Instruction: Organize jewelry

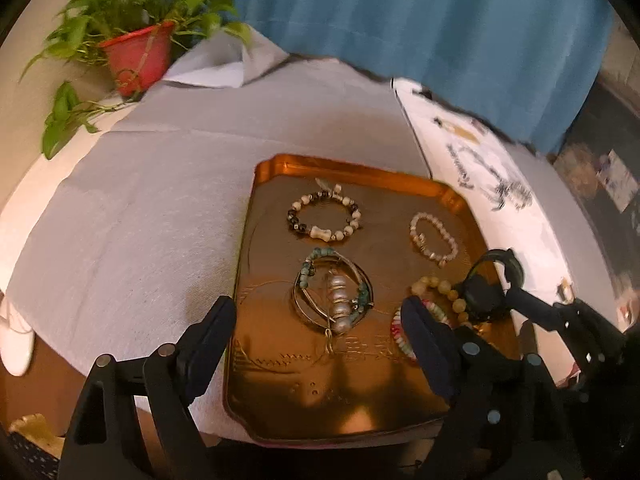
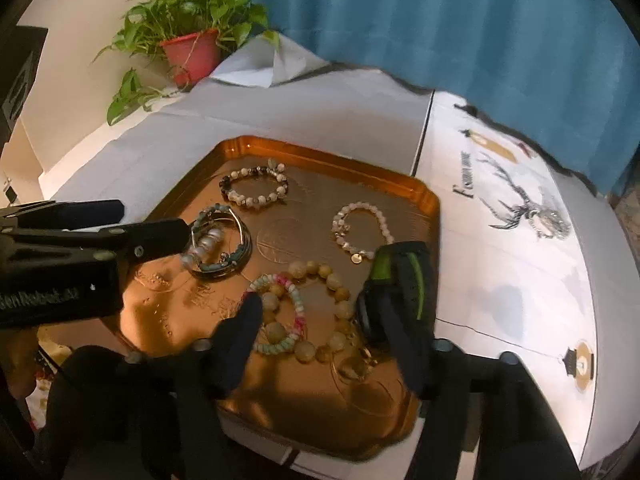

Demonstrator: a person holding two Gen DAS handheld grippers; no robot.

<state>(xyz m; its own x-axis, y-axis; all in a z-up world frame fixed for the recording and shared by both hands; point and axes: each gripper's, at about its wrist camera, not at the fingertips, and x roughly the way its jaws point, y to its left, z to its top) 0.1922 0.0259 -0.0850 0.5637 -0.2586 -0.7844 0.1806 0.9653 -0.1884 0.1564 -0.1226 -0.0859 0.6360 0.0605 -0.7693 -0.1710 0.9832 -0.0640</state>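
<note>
Both hand-held grippers released | left (image 1: 320, 332) | right (image 2: 308, 312) | tray (image 1: 400, 180) lengthwise ahead

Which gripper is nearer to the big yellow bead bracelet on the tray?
The right gripper. Its open fingers stand on either side of the yellow bead bracelet. The left gripper is open over the bangle bundle, farther toward the tray's middle.

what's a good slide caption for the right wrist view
Open right gripper poised over overlapping bead bracelets on a copper tray, left gripper alongside.
</note>
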